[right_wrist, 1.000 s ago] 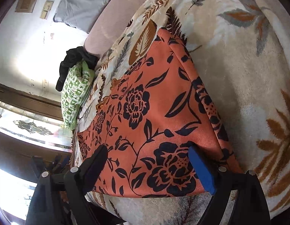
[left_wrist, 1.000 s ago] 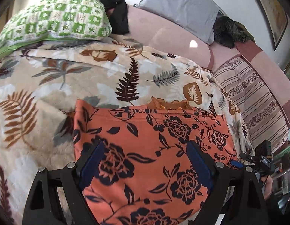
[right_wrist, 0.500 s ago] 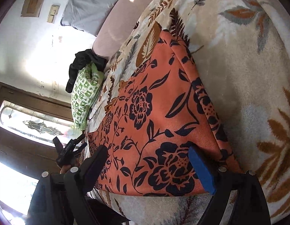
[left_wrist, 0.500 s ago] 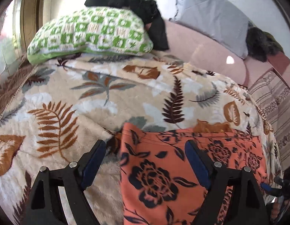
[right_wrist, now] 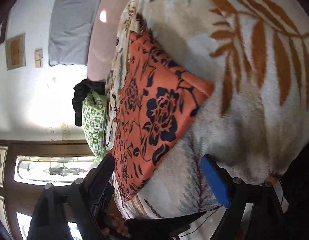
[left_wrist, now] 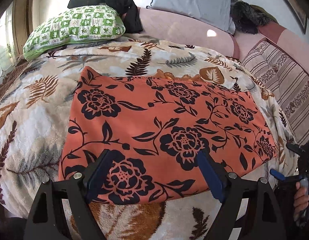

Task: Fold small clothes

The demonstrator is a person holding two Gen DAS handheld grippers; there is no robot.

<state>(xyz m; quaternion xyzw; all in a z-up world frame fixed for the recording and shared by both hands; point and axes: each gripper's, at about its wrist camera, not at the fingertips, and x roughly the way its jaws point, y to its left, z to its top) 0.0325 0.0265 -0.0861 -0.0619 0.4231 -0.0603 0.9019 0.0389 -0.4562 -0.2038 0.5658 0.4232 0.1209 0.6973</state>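
Bed covered by a plush cream leaf-print blanket (left_wrist: 34,120); orange black-flowered cloth (left_wrist: 164,120) lies flat on it, folded. Left gripper (left_wrist: 154,178) fingers spread, empty, over near edge; right gripper (right_wrist: 158,178) likewise. Soft, light, limp: pinch corners.

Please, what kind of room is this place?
Probably a living room or bedroom at home: a pink sofa with a grey cushion, a leaf-print blanket with a green pillow, and an orange floral garment lying on it.

I judge this a home living room: pink upholstered sofa (left_wrist: 186,30), leaf-printed fleece blanket (left_wrist: 34,108), green-checked pillow (left_wrist: 78,26), leaded-glass window (right_wrist: 54,170).
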